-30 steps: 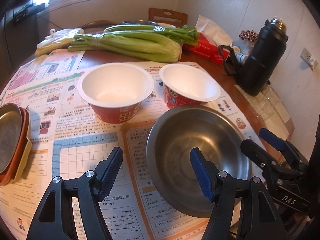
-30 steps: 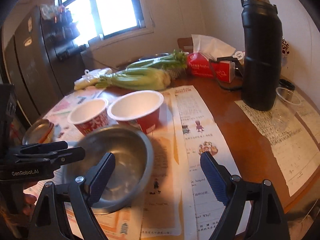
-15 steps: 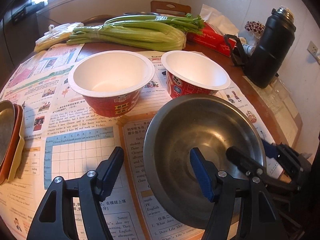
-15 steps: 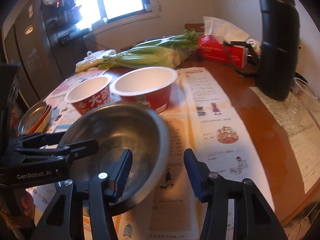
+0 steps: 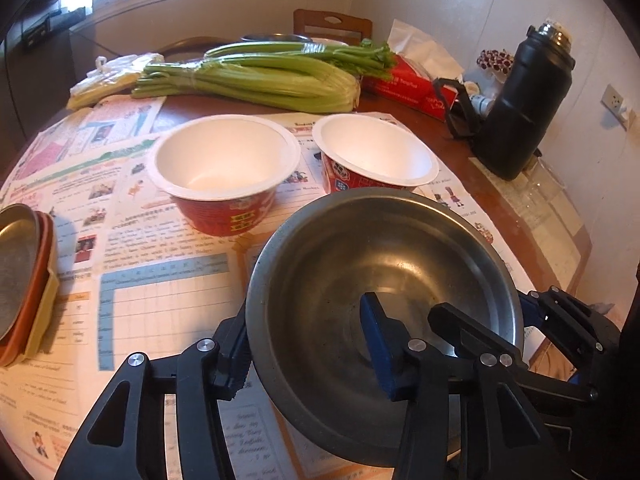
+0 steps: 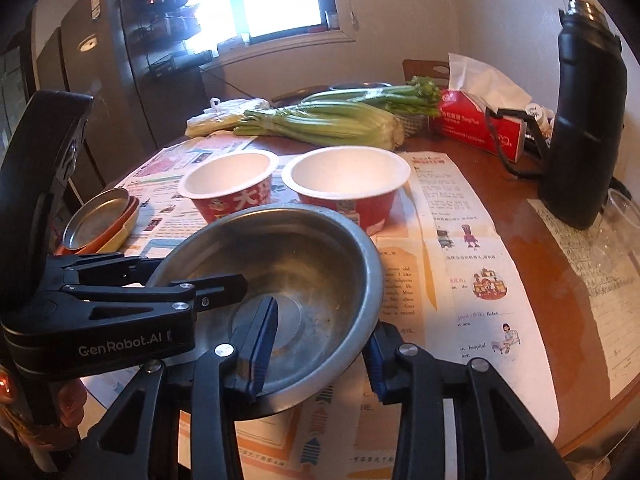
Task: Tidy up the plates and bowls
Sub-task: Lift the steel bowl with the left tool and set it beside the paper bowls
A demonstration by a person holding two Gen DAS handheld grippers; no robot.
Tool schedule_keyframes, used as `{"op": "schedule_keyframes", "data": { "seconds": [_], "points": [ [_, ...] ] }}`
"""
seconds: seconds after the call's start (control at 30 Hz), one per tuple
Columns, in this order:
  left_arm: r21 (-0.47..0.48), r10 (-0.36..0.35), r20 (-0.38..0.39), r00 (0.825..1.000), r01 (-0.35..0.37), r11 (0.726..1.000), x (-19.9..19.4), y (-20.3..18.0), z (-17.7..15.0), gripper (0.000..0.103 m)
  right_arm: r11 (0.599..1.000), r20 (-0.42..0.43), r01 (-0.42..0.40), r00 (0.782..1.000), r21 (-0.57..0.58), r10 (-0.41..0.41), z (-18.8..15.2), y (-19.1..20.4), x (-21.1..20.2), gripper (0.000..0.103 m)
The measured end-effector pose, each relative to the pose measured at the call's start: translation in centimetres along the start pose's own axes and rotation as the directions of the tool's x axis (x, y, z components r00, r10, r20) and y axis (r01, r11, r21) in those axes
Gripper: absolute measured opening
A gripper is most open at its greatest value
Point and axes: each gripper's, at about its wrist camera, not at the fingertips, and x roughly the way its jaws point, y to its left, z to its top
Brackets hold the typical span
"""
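Your left tool (image 5: 306, 344) grips the steel bowl's (image 5: 360, 256) left wall, one finger inside, one outside; your right tool (image 6: 320, 344) grips its right wall likewise. The bowl's underside is hidden, so contact with the worktop (image 6: 532, 264) cannot be judged. Only the right view shows the fridge (image 6: 108, 68). A second ago both tools stood open and the bowl sat ungripped. Two cups (image 5: 224, 172) (image 5: 374, 158) stand behind it; plates (image 5: 24, 280) sit at the left edge.
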Motion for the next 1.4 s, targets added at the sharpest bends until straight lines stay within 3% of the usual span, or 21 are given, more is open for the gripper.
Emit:
{"op": "schedule_keyframes", "data": {
  "seconds": [0.33,0.57,0.87,1.4],
  "points": [
    [-0.009,0.043,0.049,0.998,-0.043,0.999,-3.5,2.1,-1.6,0.050,0.998,0.008,-0.044,0.999,-0.046,0.045,0.4,3.4,-1.5,0.041],
    [-0.035,0.056,0.042,0.998,-0.055,0.998,-4.4,3.8,-3.2,0.051,0.995,-0.018,-0.075,0.997,-0.061,0.074,0.1,5.3,-1.2,0.041],
    [-0.054,0.069,0.027,0.997,-0.068,0.996,-4.1,5.1,-4.4,0.051,0.994,-0.047,-0.080,0.996,-0.076,0.077,-0.4,7.1,-0.5,0.041],
    [-0.051,0.075,0.008,0.997,-0.075,0.996,-2.7,5.5,-4.6,0.053,0.994,-0.078,-0.099,0.992,-0.054,0.094,-0.9,6.9,1.2,0.041]
  ]
}}
